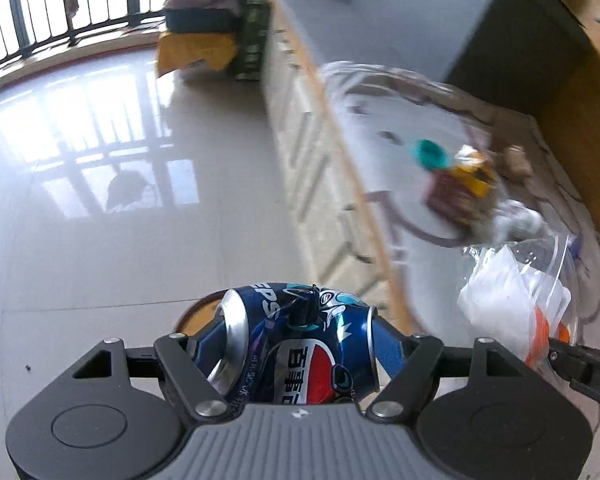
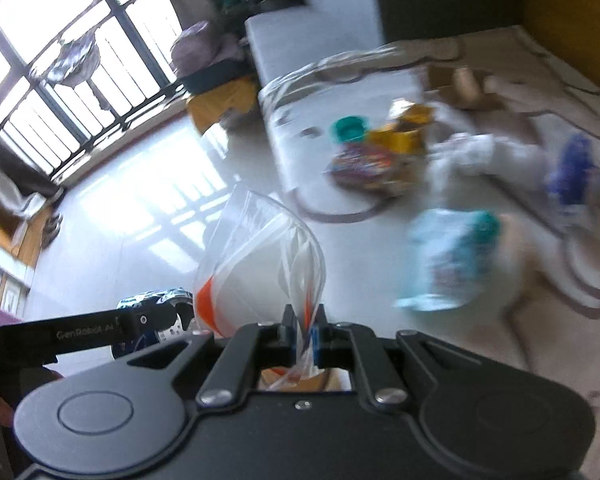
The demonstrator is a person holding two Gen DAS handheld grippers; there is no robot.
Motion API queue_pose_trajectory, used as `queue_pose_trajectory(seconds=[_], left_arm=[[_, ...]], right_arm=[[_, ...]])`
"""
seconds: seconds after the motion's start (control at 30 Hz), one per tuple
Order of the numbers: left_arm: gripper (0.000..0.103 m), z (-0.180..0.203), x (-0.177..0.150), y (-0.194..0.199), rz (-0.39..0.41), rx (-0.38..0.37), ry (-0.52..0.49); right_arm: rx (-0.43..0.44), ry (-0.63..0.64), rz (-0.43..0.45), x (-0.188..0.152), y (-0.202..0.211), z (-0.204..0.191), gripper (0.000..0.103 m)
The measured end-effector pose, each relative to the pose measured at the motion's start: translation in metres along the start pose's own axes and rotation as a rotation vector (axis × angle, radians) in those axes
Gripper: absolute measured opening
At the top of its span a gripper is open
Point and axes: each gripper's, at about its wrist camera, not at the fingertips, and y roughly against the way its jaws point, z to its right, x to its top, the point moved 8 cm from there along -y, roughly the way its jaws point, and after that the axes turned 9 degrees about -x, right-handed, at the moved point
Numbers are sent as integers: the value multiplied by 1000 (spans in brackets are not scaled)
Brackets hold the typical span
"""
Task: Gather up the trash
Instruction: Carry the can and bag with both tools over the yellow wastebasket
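Observation:
My left gripper [image 1: 288, 344] is shut on a crushed blue Pepsi can [image 1: 296, 352], held over the pale tiled floor beside the table edge. My right gripper [image 2: 304, 340] is shut on a clear zip bag [image 2: 260, 264] with white and orange contents; the bag also shows at the right of the left wrist view [image 1: 516, 296]. The can and the left gripper show at the lower left of the right wrist view [image 2: 156, 308]. More trash lies on the patterned tablecloth [image 2: 380, 248]: a teal cup [image 2: 348, 130], yellow and red wrappers [image 2: 384, 152], a pale blue packet [image 2: 448, 260].
A low wooden table [image 1: 340, 184] runs along the right. A crumpled white tissue [image 2: 476, 152] and a purple item [image 2: 572, 172] lie on the cloth. Boxes and a bag [image 1: 204, 32] stand by the railing window [image 1: 40, 16] at the far end.

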Motion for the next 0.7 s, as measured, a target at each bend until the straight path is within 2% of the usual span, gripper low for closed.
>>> queue_pose_trajectory(seconds=[0.13, 0.3, 0.53, 0.7], left_arm=[[76, -51, 1, -3, -3, 16, 36], [76, -95, -7, -21, -14, 26, 53], [76, -135, -34, -82, -80, 10, 98], [76, -145, -56, -138, -147, 4, 76]], right_arm=[[5, 32, -30, -4, -27, -40, 7], [5, 57, -85, -15, -72, -75, 7], [-4, 53, -215, -45, -152, -85, 7], [-5, 26, -315, -71, -218, -79, 7]])
